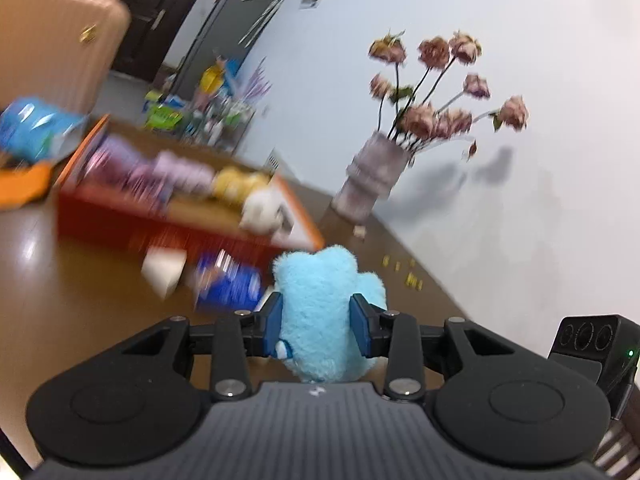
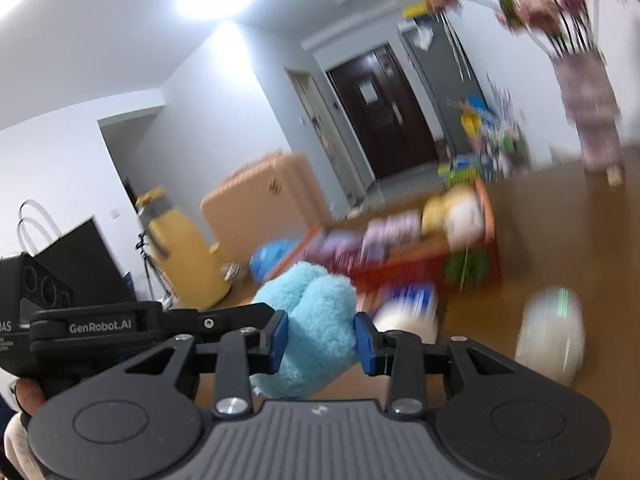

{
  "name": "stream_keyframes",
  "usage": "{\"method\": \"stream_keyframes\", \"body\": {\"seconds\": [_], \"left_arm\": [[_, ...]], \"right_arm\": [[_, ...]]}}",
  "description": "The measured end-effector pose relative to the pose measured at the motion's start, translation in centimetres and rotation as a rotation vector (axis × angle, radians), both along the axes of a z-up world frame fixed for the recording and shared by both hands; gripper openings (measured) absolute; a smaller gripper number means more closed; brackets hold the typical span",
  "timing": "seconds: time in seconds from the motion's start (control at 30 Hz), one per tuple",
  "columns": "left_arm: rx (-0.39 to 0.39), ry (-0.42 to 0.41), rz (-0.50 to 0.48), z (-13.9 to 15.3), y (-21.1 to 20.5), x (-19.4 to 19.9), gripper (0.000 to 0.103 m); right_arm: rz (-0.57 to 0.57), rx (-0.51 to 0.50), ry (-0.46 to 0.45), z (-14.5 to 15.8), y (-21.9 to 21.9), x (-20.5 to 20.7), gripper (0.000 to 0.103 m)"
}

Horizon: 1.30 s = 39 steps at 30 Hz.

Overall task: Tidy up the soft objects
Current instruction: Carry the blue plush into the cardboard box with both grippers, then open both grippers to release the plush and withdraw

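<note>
While both grippers squeeze it, the fluffy light blue plush toy (image 1: 320, 312) sits up off the brown table (image 1: 80, 288). The left gripper (image 1: 318, 326) has its blue pads pressed into the toy's sides. The right gripper (image 2: 320, 340) pinches the toy (image 2: 316, 328) the same way. Behind the toy is an orange box (image 1: 304, 216) with a purple, a yellow and a white soft toy inside. A vase of dried pink roses (image 1: 372, 176) stands near the white wall. The background is blurry.
</note>
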<state>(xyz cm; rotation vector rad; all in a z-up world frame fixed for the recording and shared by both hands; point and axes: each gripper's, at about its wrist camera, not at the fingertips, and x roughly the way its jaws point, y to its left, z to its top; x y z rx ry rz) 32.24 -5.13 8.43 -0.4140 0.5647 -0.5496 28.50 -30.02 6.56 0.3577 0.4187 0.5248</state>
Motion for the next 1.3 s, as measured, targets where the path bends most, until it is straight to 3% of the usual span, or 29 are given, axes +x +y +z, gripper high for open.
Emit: {"method": "stream_keyframes", "body": {"seconds": [0.1, 0.17, 0.33, 0.5, 0.6, 0.7, 0.77, 0.9, 1.07, 1.1, 1.13, 1.17, 1.2, 1.27, 1.3], "left_arm": [[-0.016, 0.006, -0.002, 1.2, -1.5, 5.5, 0.036], [-0.02, 0.044, -0.001, 0.9, -2.5, 9.7, 0.036], [-0.016, 0.169, -0.009, -2.6, -4.2, 18.1, 0.036], [0.013, 0.279, -0.021, -6.5, -5.1, 22.5, 0.034], [0.067, 0.301, -0.033, -7.7, -5.9, 23.7, 0.034], [0.094, 0.268, -0.021, -7.5, -5.6, 23.3, 0.038], [0.104, 0.246, -0.017, -6.7, -4.9, 22.6, 0.039], [0.247, 0.141, 0.021, -3.3, -3.6, 19.3, 0.042], [0.393, -0.015, 0.087, 1.1, -0.7, 13.3, 0.053], [0.428, -0.051, 0.123, 1.8, -0.2, 12.0, 0.056], [0.463, -0.095, 0.167, 2.6, 0.3, 10.5, 0.065], [0.485, -0.142, 0.21, 3.3, 0.7, 8.9, 0.079], [0.497, -0.179, 0.265, 3.8, 1.2, 7.4, 0.086], [0.509, -0.226, 0.328, 4.7, 1.6, 4.9, 0.089], [0.517, -0.244, 0.336, 5.0, 1.7, 3.6, 0.089]], "right_arm": [[-0.008, -0.035, -0.005, 2.4, -1.0, 5.8, 0.035], [-0.011, -0.054, 0.041, 3.1, -1.5, 10.7, 0.035], [-0.044, -0.148, 0.17, 1.9, -1.6, 20.5, 0.035], [-0.083, -0.314, 0.239, -0.8, 0.2, 25.3, 0.035], [-0.101, -0.396, 0.272, -2.5, 0.7, 26.2, 0.027], [-0.111, -0.442, 0.239, -2.4, 0.9, 25.8, 0.03], [-0.108, -0.448, 0.203, -1.6, 0.9, 25.2, 0.04], [-0.1, -0.442, 0.138, 1.1, 0.1, 23.1, 0.043], [-0.103, -0.452, 0.038, 4.9, -0.7, 18.7, 0.056], [-0.099, -0.451, 0.022, 5.6, -0.7, 17.8, 0.056], [-0.098, -0.447, 0.005, 6.1, -0.8, 16.9, 0.058], [-0.098, -0.437, -0.02, 6.6, -0.9, 15.8, 0.063], [-0.097, -0.424, -0.046, 7.0, -0.9, 14.9, 0.066], [-0.103, -0.397, -0.112, 7.6, -0.9, 12.8, 0.085], [-0.112, -0.388, -0.145, 7.8, -0.7, 11.8, 0.086]]}}
